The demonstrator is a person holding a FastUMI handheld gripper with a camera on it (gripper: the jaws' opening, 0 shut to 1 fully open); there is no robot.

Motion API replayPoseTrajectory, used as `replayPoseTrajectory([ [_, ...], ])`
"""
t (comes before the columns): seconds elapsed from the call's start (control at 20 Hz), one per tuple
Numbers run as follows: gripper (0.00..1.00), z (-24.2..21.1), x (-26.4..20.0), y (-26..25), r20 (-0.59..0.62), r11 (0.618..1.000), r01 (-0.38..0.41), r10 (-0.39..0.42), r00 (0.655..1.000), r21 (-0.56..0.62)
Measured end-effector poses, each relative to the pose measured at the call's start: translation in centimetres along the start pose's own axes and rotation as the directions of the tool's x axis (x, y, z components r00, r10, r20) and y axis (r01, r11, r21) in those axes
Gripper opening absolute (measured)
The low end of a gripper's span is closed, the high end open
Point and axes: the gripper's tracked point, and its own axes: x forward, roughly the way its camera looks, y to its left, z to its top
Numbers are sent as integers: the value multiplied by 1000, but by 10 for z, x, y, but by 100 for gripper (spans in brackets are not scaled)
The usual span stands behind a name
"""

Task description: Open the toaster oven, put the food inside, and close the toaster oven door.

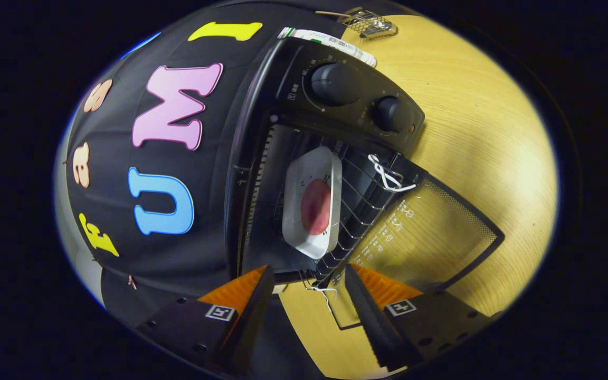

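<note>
Toaster oven [304,158] sits on wooden table [483,137], view rolled sideways. Its glass door [425,232] is dropped fully open and lies flat over the table, wood grain showing through the glass; white printed marks on the glass too small to make out. White tray [312,203] with a reddish round food piece [315,207] rests on wire rack [359,195] inside the cavity; can't tell what the food is. White cord [388,177] tied at the rack/door corner, another white bit near the lower hinge, unclear what it attaches to. Two dark knobs [359,97] on the control panel, markings unreadable. Gripper [306,277] spread wide, fingers empty, tips just short of the oven's front edge and door, touching nothing. Small wire basket [370,24] beyond the oven, partly cut off.
</note>
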Motion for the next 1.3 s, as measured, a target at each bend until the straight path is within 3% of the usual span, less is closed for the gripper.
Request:
replayPoseTrajectory([
  [0.05, 99, 0, -3, -4, 11, 999, 16, -16, 1000, -39],
  [0.2, 98, -8, -16, -13, 40, 987, 51, -45, 998, -150],
  [0.35, 98, -19, -36, -30, 92, 931, 111, -84, 992, -347],
  [0.6, 98, -50, -48, -51, 59, 786, 138, -129, 990, -603],
  [0.8, 99, -57, -49, -83, 73, 611, 195, -220, 973, -767],
  [1.05, 99, -56, -55, -148, 142, 392, 322, -422, 895, -862],
  [1.2, 99, -52, -47, -154, 155, 346, 332, -452, 879, -878],
  [1.3, 99, -51, -38, -148, 158, 328, 319, -434, 887, -889],
])
